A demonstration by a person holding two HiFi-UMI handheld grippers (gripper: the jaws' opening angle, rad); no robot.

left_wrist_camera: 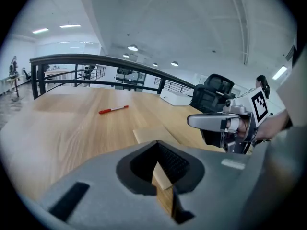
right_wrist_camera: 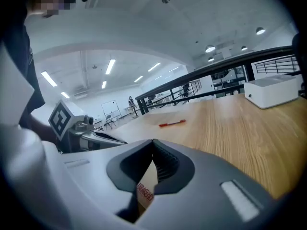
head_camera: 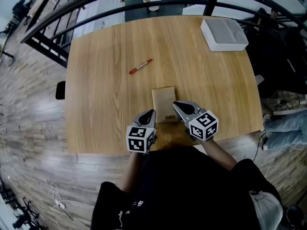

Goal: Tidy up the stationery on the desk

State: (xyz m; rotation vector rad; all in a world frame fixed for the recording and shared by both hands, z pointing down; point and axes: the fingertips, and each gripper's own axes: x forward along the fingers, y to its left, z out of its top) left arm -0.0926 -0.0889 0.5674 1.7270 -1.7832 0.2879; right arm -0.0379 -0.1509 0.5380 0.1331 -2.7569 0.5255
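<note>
Tan notebook (head_camera: 164,102) lies flat near the desk (head_camera: 105,104) front edge, red pen (head_camera: 140,66) well apart beyond it; left gripper (head_camera: 150,114) and right gripper (head_camera: 178,106) hover by its near corners, both clenched empty, so reopening before gripping one edge squarely seems best.

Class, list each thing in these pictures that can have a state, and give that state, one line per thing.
Left gripper: fingers shut, nothing gripped.
Right gripper: fingers shut, nothing visibly gripped.
Brown notebook: closed, flat on the table.
Red pen: lying loose; cap too small to tell.
White box: closed, at the far right corner.
</note>
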